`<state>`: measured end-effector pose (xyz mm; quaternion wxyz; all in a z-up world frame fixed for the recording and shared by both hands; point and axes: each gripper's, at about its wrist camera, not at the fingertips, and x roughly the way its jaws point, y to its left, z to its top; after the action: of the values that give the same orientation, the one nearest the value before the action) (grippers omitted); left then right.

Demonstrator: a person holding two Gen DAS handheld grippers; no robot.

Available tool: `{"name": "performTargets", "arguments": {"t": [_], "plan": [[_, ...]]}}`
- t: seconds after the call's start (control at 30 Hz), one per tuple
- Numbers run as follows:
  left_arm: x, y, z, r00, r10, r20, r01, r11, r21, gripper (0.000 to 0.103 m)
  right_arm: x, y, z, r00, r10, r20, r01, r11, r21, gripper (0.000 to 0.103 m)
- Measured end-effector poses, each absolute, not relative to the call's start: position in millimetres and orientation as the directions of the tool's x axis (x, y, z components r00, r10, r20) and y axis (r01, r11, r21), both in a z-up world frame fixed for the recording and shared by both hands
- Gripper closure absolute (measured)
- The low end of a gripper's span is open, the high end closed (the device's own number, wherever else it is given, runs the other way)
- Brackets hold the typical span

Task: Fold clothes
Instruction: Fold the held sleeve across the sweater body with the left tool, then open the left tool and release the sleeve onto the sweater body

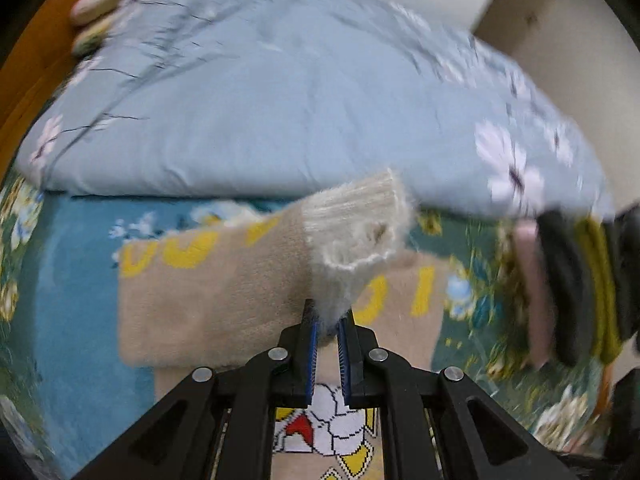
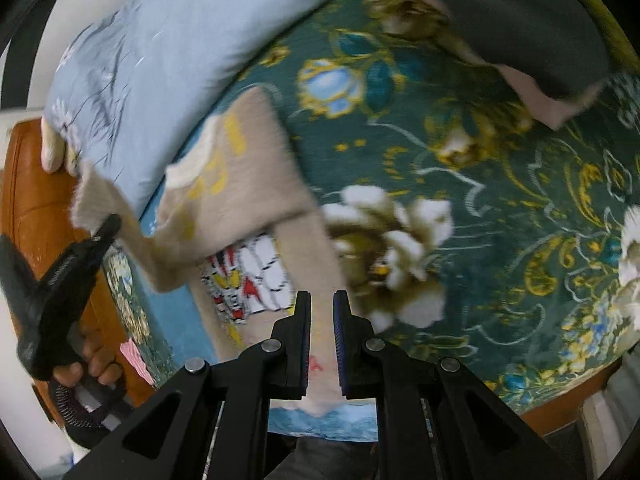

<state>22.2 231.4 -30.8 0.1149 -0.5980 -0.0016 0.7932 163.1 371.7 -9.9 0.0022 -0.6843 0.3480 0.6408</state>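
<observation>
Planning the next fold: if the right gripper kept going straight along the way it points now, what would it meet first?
Probably the beige sweater body lying on the floral bedspread: the shut, empty right gripper points down at its edge beside the cartoon print. Blur leaves depth unclear.

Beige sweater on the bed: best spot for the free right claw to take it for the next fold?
Likely the bottom hem of the sweater, coming down from above. That edge lies flat on the bedspread right under the shut, empty right claw; the left claw already pinches the ribbed sleeve cuff.
</observation>
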Motion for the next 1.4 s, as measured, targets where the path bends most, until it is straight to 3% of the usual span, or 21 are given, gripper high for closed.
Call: {"name": "performTargets", "arguments": {"t": [0.43,0.53,0.6,0.7,0.73,0.8,1.0,1.2,1.4], "plan": [[38.2,296.6,-118.7,-0.034,0.069,-0.997,-0.314,-0.948,-0.055,0.092,177.3,398.8,-34.1,-0.027,-0.475,-0.88,-0.543,-0.732,0.412,0.092],[38.1,297.4,-120.1,0.0,0.096,-0.995,-0.321,-0.943,-0.091,0.081,173.3,392.9,-32.4,-0.021,-0.473,-0.881,-0.534,-0.74,0.41,0.092],[39.6,294.0,-115.0,0.03,0.151,-0.988,-0.313,-0.937,-0.153,0.058,170.0,388.4,-30.0,-0.022,-0.47,-0.882,-0.526,-0.745,0.41,0.092],[46.5,282.0,-97.2,0.037,0.237,-0.971,-0.296,-0.925,-0.237,0.052,166.0,378.8,-24.4,-0.027,-0.466,-0.885,-0.513,-0.753,0.412,0.091],[50.0,275.1,-88.5,0.024,0.25,-0.968,-0.293,-0.924,-0.246,0.052,165.4,375.3,-22.4,-0.028,-0.464,-0.885,-0.509,-0.755,0.413,0.09],[55.7,255.7,-73.2,0.002,0.282,-0.959,-0.27,-0.924,-0.272,0.05,165.7,366.9,-17.9,-0.035,-0.462,-0.886,-0.501,-0.759,0.416,0.076],[72.7,138.5,-54.8,-0.048,0.288,-0.956,-0.077,-0.956,-0.284,0.044,178.2,332.8,-15.0,-0.042,-0.465,-0.884,-0.471,-0.771,0.428,0.068],[111.1,30.3,-91.5,0.036,0.209,-0.977,0.077,-0.976,-0.206,0.044,209.6,307.0,-45.1,-0.003,-0.464,-0.886,-0.458,-0.787,0.413,0.065],[155.4,-11.4,-132.2,0.142,0.275,-0.951,0.15,-0.956,-0.254,0.044,232.3,303.2,-87.4,0.029,-0.461,-0.887,-0.476,-0.787,0.393,0.065]]}}
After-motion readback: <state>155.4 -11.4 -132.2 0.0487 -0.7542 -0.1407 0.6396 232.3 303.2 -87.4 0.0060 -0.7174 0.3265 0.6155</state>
